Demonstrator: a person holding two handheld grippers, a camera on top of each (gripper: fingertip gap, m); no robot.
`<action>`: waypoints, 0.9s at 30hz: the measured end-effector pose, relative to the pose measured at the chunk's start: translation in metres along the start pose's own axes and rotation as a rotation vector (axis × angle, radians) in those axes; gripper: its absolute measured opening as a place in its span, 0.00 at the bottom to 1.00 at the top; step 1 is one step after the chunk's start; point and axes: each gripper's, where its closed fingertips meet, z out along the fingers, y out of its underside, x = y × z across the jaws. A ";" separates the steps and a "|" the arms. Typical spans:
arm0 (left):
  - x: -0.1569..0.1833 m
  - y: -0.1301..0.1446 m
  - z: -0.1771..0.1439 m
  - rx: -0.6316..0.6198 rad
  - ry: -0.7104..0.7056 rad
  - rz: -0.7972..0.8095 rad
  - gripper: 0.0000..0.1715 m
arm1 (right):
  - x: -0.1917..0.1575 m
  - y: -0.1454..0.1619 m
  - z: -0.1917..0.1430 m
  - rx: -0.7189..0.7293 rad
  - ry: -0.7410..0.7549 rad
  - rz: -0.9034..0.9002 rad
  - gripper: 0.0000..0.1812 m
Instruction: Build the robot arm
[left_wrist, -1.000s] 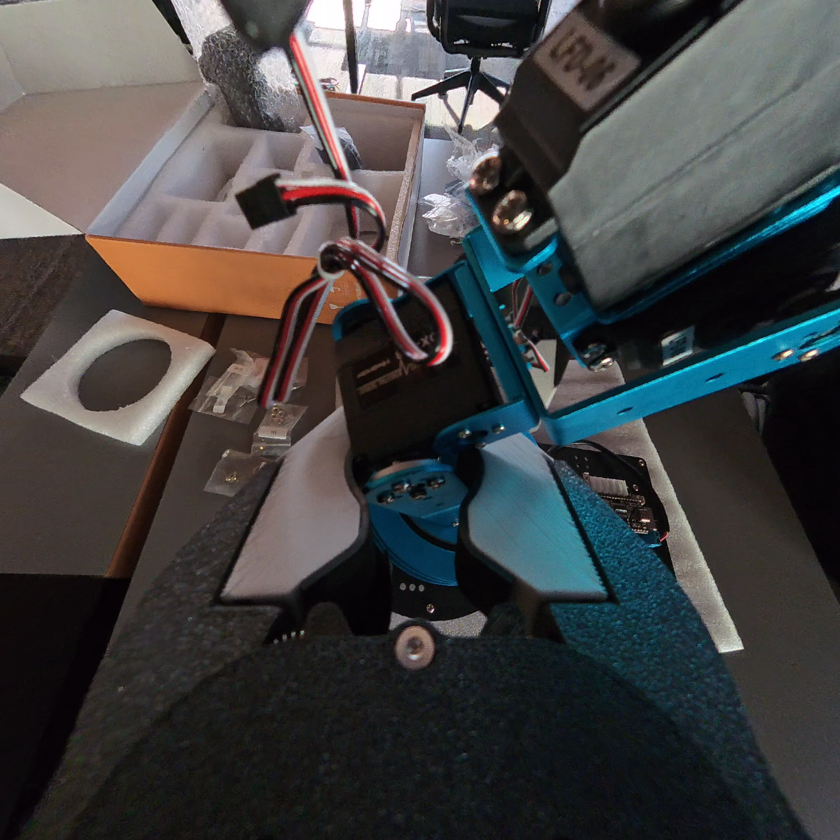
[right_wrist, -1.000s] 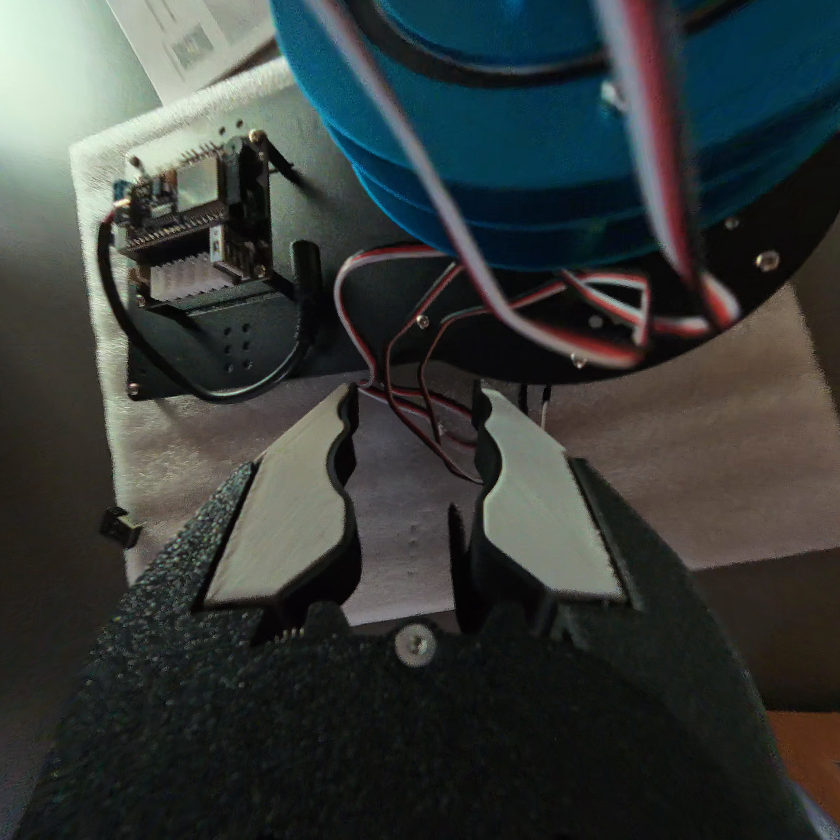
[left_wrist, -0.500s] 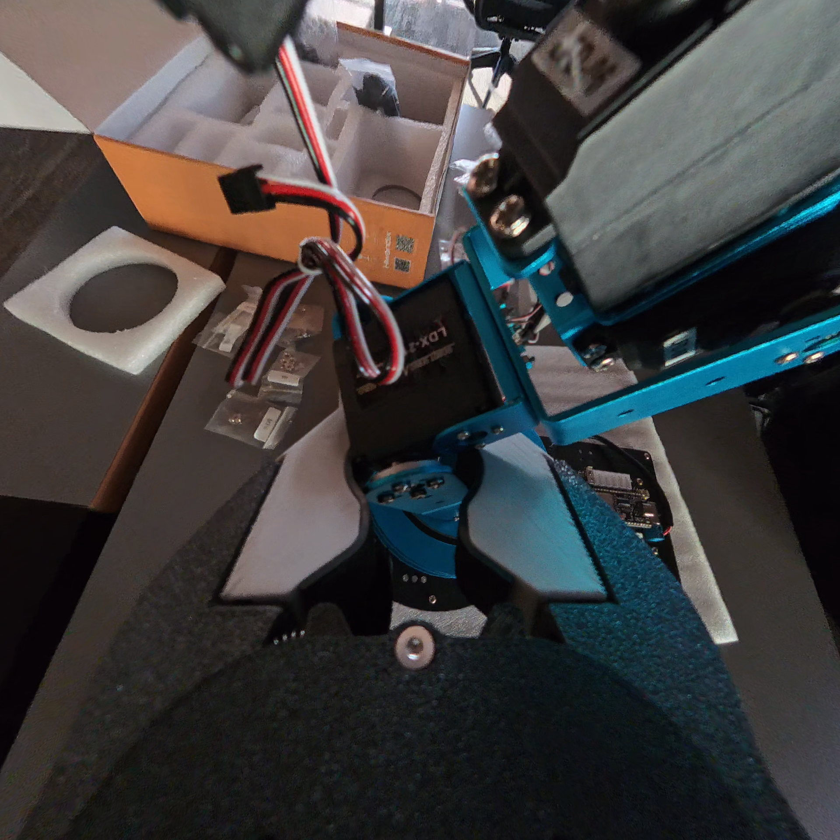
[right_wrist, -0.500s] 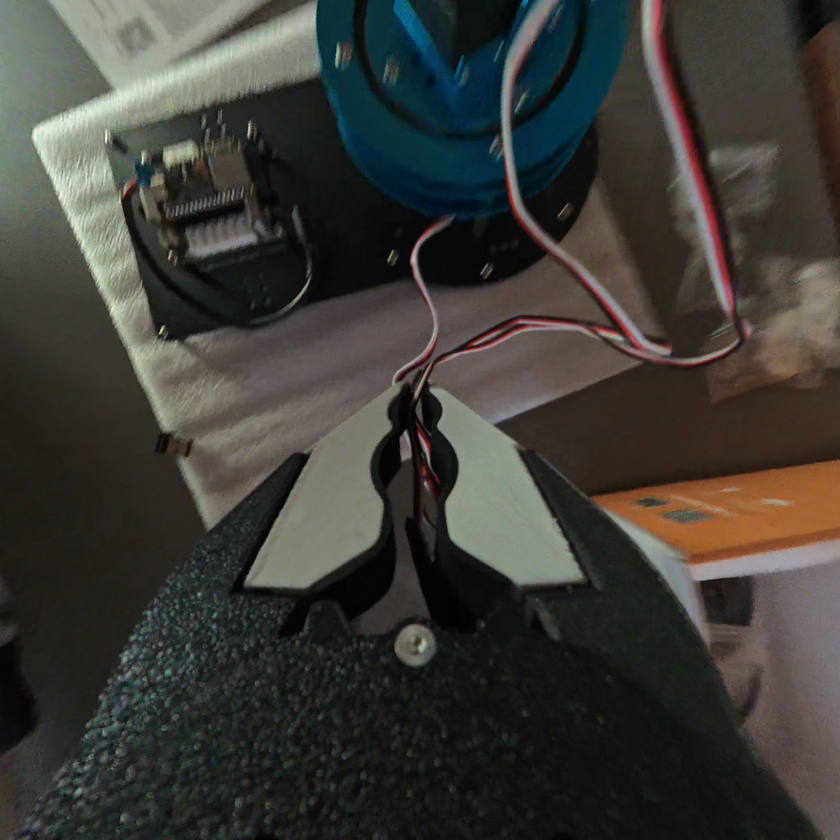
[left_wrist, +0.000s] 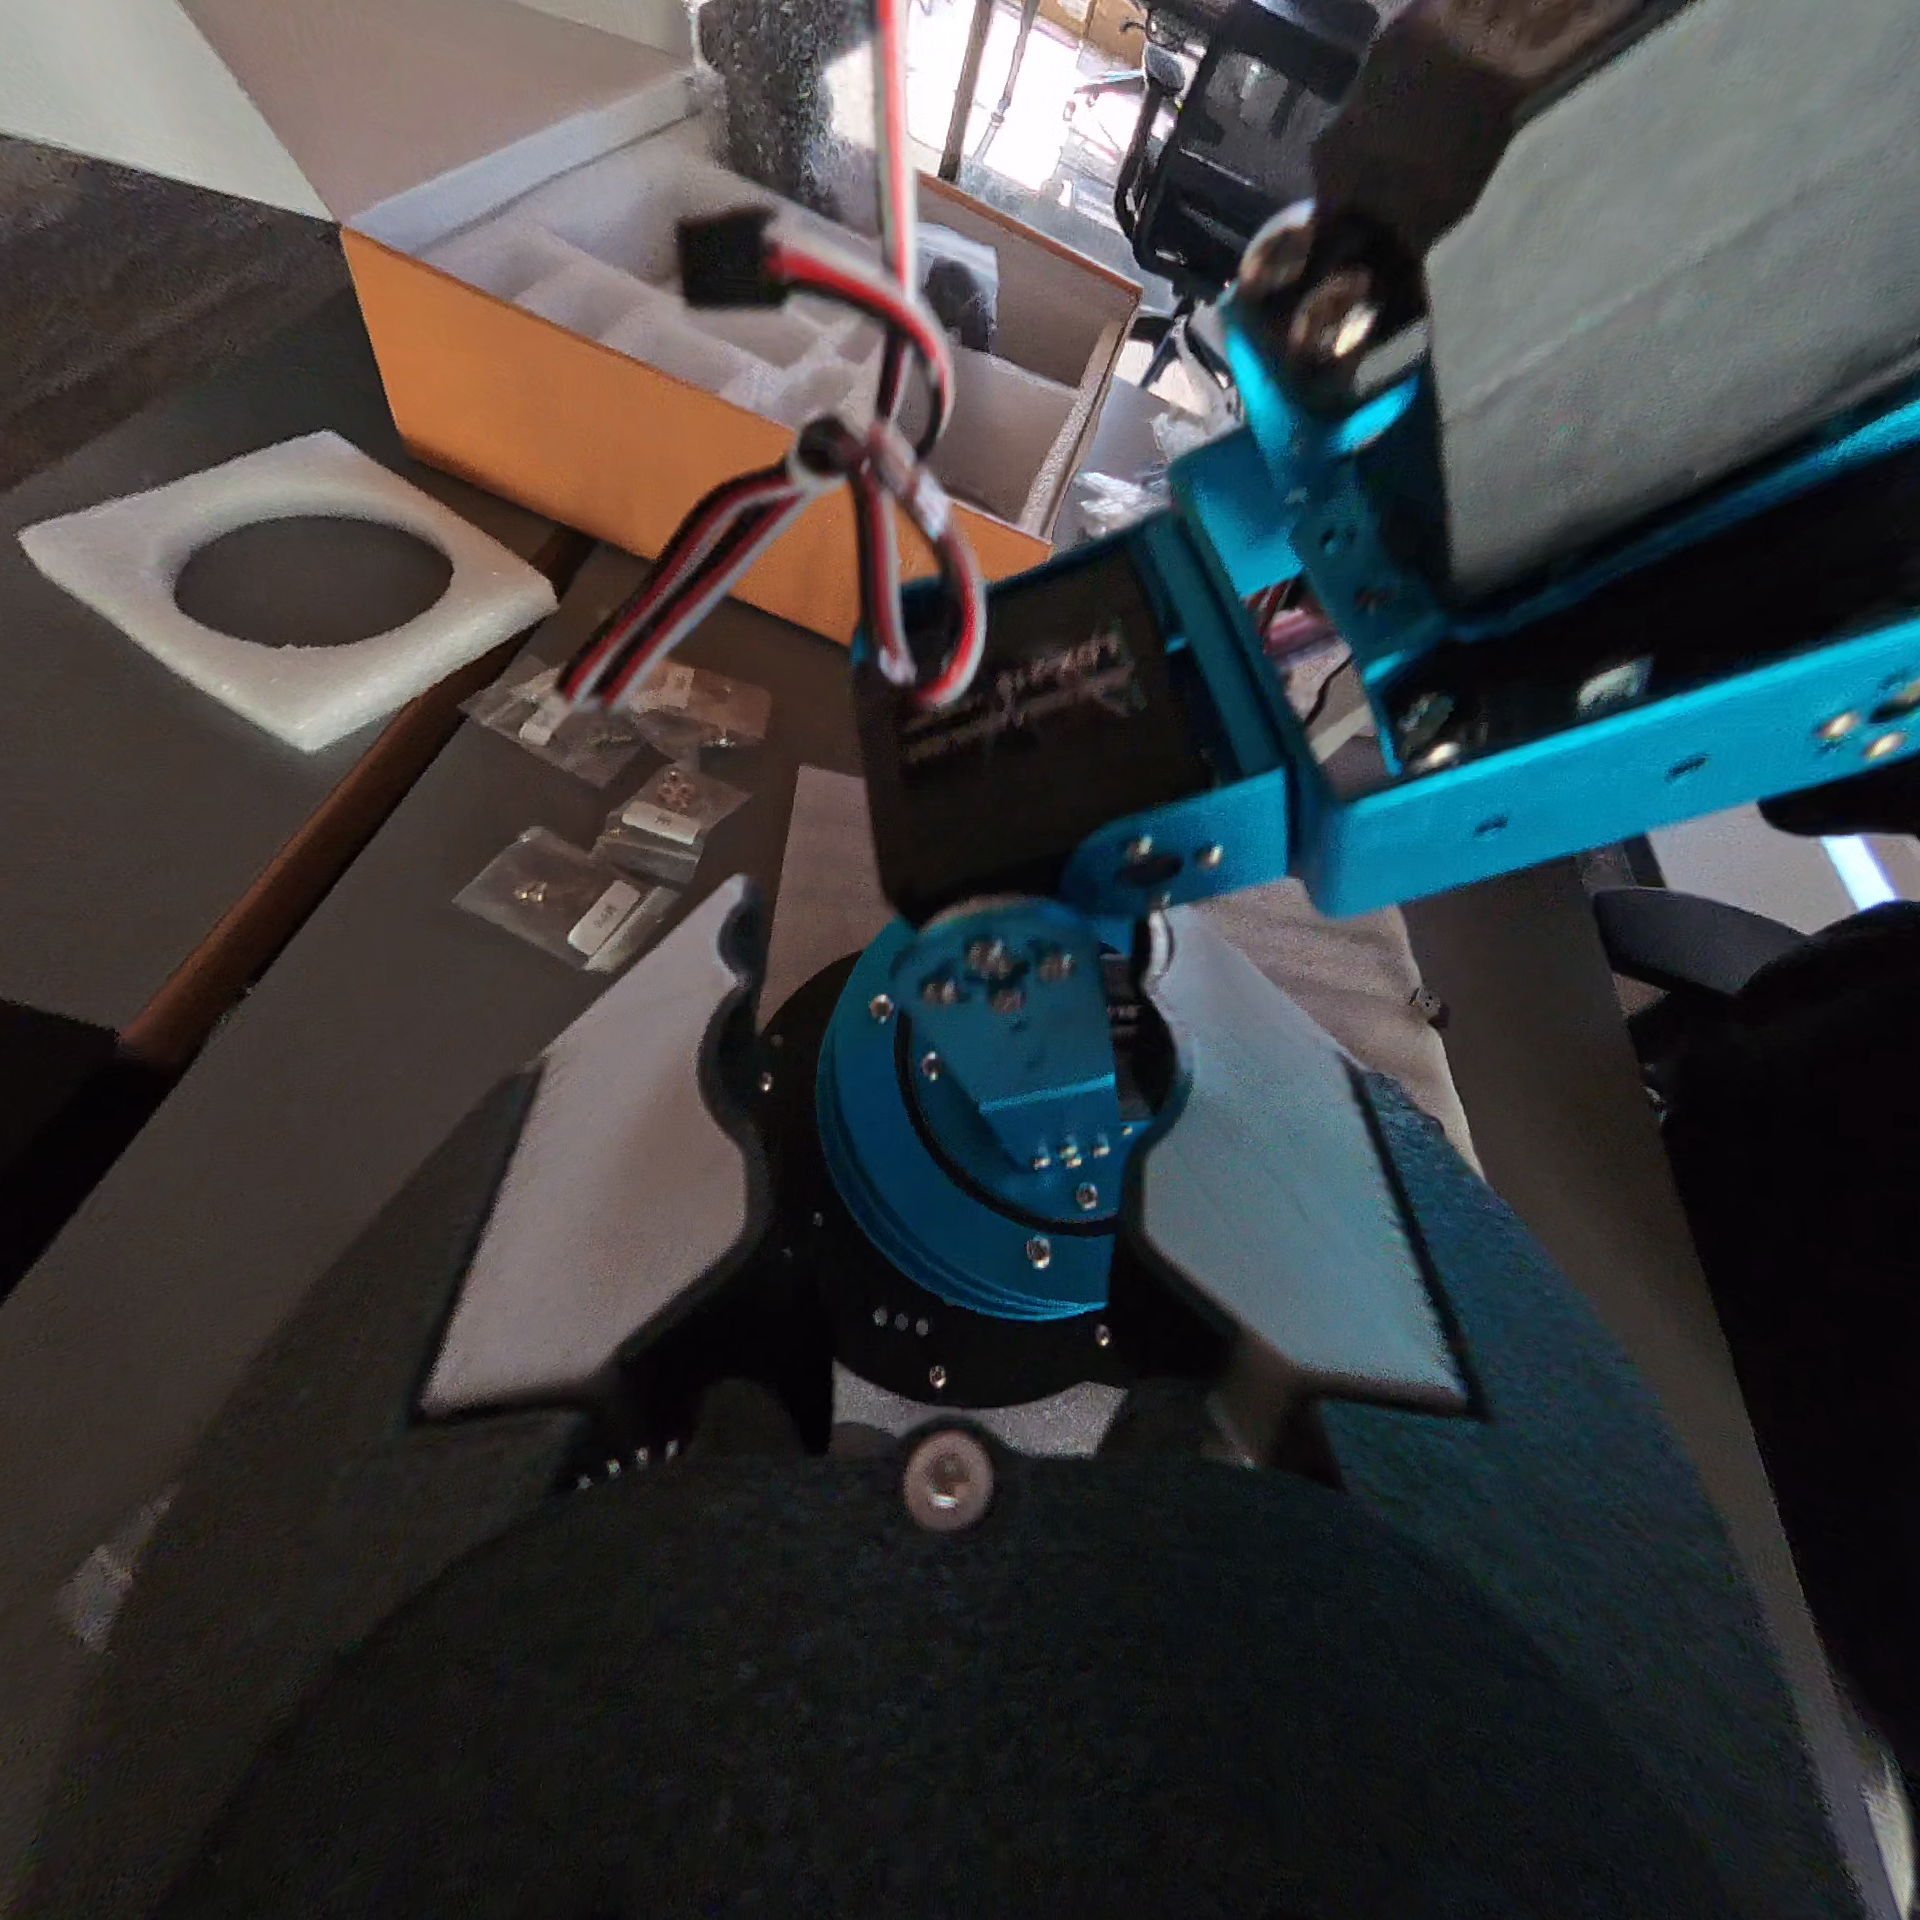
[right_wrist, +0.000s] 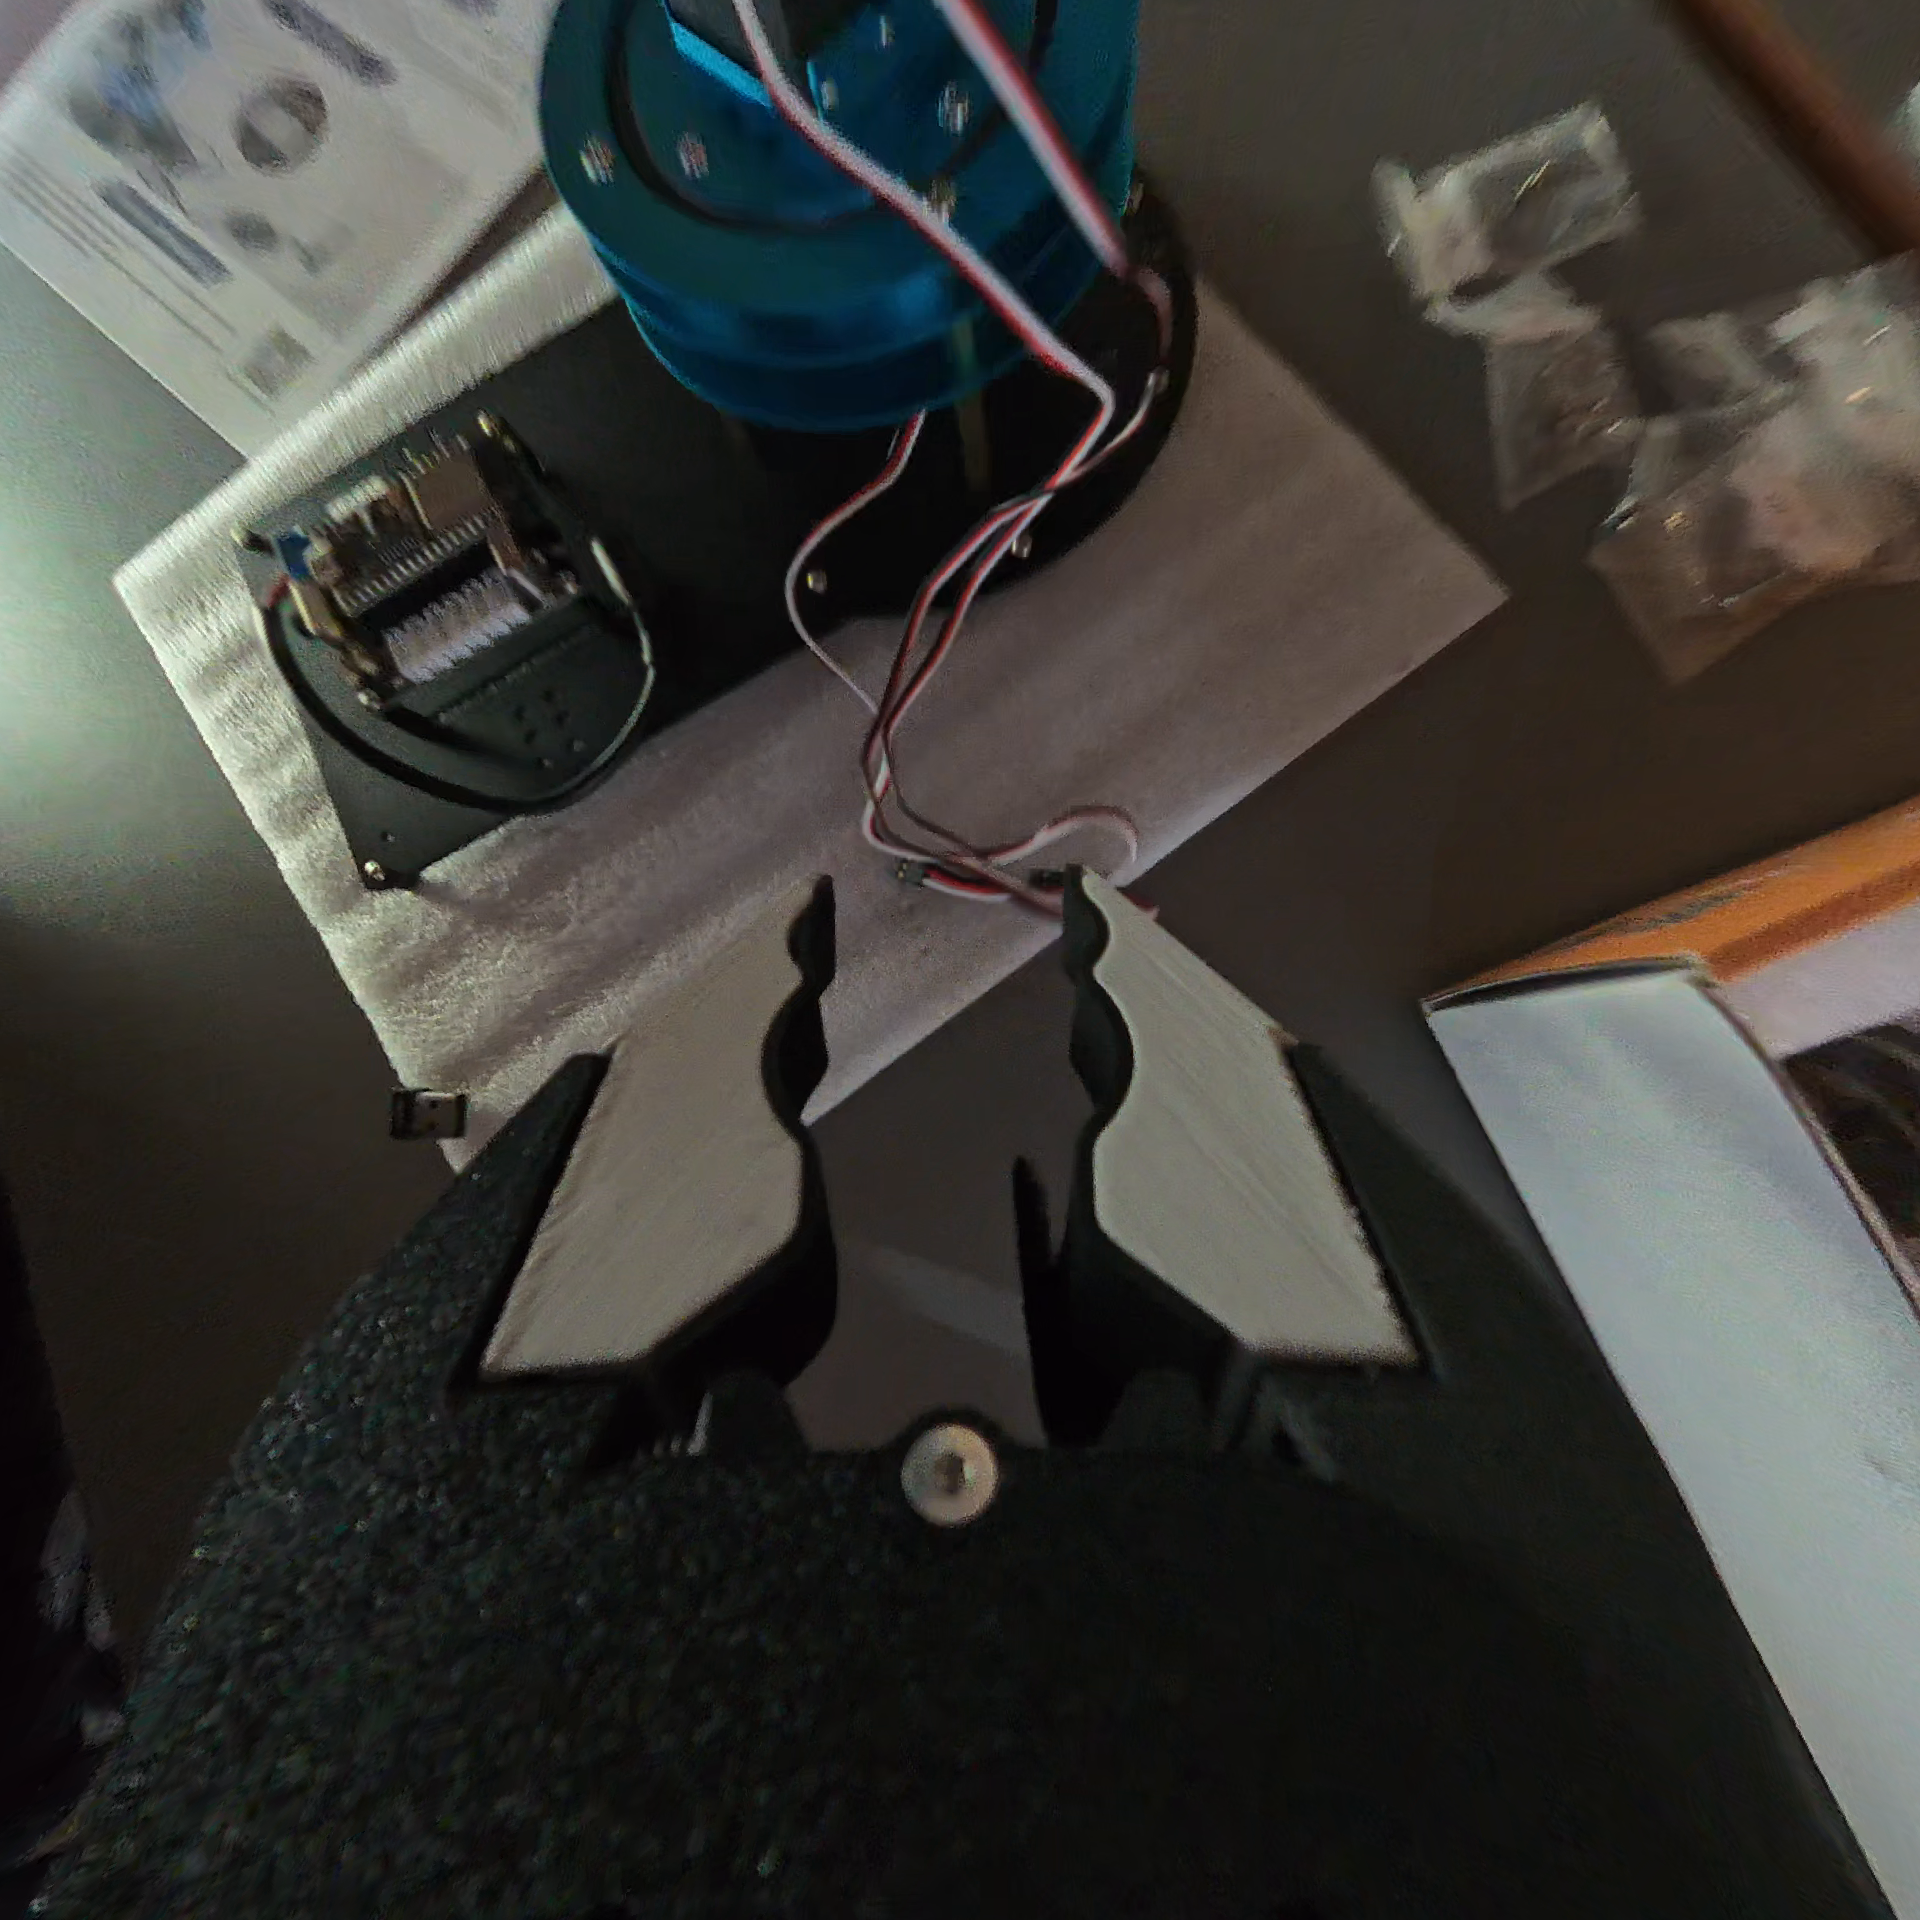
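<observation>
In the left wrist view my left gripper (left_wrist: 951, 925) is open wide around the blue round base (left_wrist: 966, 1174) of a small robot arm. The left pad stands clear of the base and the right pad is close beside it. A black servo (left_wrist: 1018, 748) and blue brackets (left_wrist: 1558, 790) rise above it, with red-white-black wires (left_wrist: 904, 343) hanging. In the right wrist view my right gripper (right_wrist: 951, 894) is open and empty. The servo wires (right_wrist: 935, 665) lie on the white foam pad (right_wrist: 1195, 623) just ahead of its tips, one running behind the right fingertip (right_wrist: 1086, 914). The blue base (right_wrist: 831, 239) stands beyond.
An orange box with white compartments (left_wrist: 582, 416), a white foam ring (left_wrist: 291, 592) and small bags of screws (left_wrist: 613, 831) lie to the left. A circuit board (right_wrist: 416, 582) sits on the black plate, beside a printed sheet (right_wrist: 208, 177). A white box lid (right_wrist: 1662, 1195) is at the right. There is about 20 centimetres between the tips of the two grippers. To reach the black servo (left_wrist: 1018, 748) in a straight line is about 6 centimetres for my left fingers, about 25 centimetres for my right.
My left gripper, shut on the blue base before, has opened wide. My right gripper closed on the wires half a second ago, then opened and drew back; the wires now lie on the foam.
</observation>
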 end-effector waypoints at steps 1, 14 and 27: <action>-0.002 0.004 -0.002 0.007 -0.006 -0.016 0.45 | -0.001 -0.005 -0.005 0.049 0.006 -0.001 0.23; 0.012 0.042 -0.078 0.274 -0.365 -0.125 0.43 | -0.096 0.010 0.003 0.182 -0.395 -0.167 0.23; 0.251 0.143 -0.007 0.166 -0.496 -0.016 0.26 | -0.147 0.089 0.016 -0.029 -0.417 -0.493 0.18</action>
